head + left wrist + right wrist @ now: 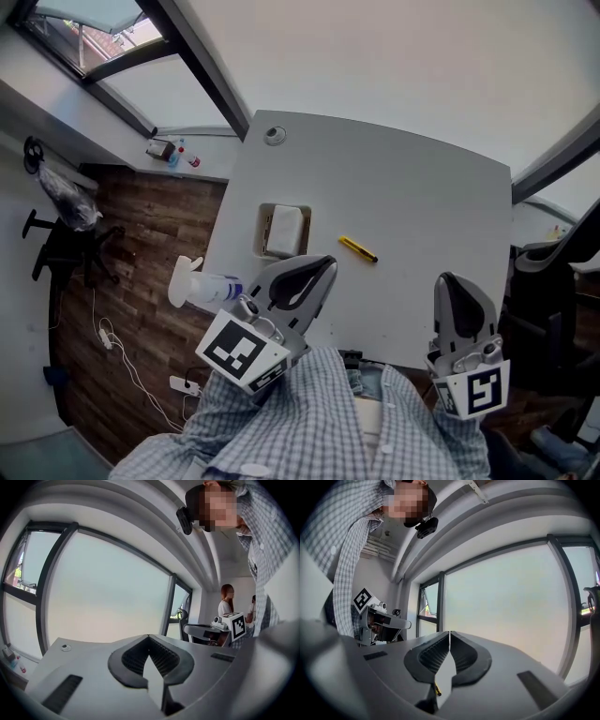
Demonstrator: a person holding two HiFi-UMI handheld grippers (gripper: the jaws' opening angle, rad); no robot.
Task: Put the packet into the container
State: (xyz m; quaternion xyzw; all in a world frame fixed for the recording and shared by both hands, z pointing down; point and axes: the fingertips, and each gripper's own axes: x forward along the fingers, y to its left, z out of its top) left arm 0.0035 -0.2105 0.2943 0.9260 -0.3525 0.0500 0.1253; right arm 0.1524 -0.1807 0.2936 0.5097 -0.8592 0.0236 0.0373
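Left gripper (322,267) and right gripper (449,280) hover at the near table (422,202) edge, both pressed shut and empty.
The container (262,231) sits just ahead of the left gripper, and the yellow packet (357,248) lies ahead-left of the right gripper.

Bright diffuse window (108,592) daylight; fisheye edge distortion, dark vignette corners.

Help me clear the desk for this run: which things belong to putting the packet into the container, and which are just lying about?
For the job: yellow packet, container, both on the table.
Lying about: spray bottle, small bottles on the windowsill, office chair, cables on the floor.
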